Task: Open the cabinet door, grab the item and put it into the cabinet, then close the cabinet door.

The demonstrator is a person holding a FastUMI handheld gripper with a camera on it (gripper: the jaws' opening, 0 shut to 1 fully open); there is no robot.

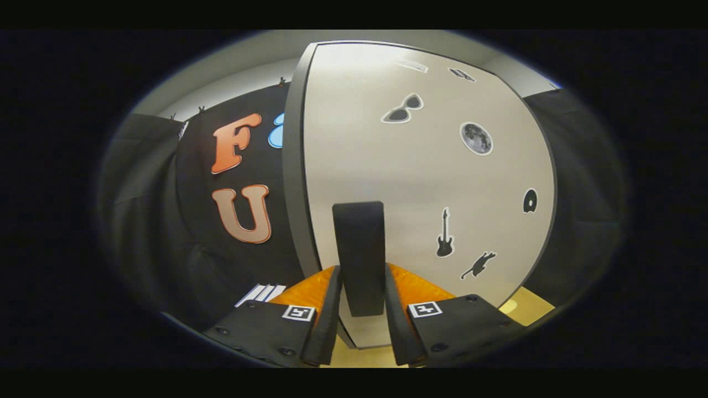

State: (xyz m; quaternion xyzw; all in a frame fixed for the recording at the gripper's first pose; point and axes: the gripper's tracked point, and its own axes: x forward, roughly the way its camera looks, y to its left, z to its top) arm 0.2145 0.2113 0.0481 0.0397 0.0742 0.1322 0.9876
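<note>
The white cabinet door [420,182] stands close in front of me, with small black stickers on its face. A black upright handle [358,243] is fixed low on the door. My gripper [360,276] has one finger on each side of the handle's lower part, and both fingers [332,309] press against it. The door's dark grey left edge [294,182] shows its thickness. The item for the cabinet and the cabinet's inside are hidden.
Black booth cloth [166,221] hangs to the left of the door and again to its right. A pale yellow surface [531,307] lies under the door's lower right corner. A small white striped thing [260,293] sits low, left of the fingers.
</note>
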